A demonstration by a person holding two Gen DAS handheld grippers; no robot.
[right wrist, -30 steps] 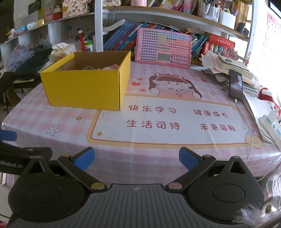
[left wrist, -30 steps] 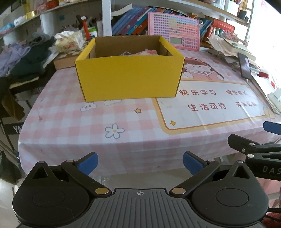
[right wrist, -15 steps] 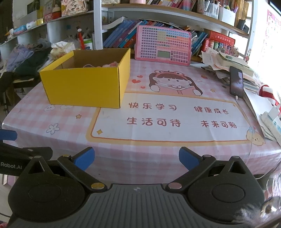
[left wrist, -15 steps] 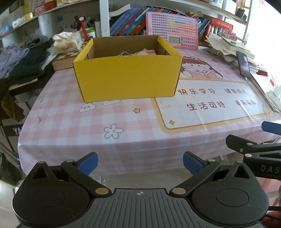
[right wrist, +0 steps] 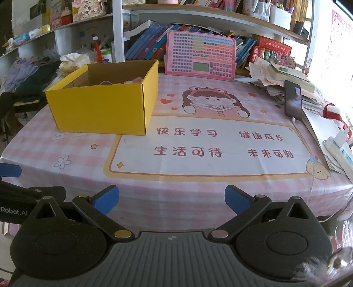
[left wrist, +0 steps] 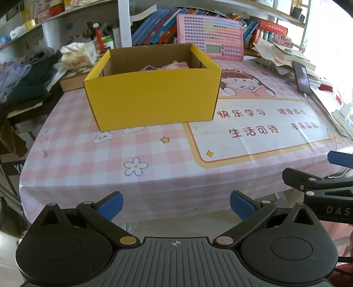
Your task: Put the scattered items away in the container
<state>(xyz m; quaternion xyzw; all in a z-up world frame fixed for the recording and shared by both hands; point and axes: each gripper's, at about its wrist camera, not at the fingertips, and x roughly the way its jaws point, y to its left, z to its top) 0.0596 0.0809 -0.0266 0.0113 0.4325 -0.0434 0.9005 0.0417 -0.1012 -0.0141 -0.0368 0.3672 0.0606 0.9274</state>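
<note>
A cluttered study corner with a covered table and full shelves

The table carries a pink checked cloth printed with a cartoon girl and Chinese words. Behind it, white shelves hold leaning books, pens and small boxes, and a pink keyboard board stands against them. At the left a heap of dark clothes lies on lower furniture. At the right, papers are stacked under strong daylight from that side.
</note>
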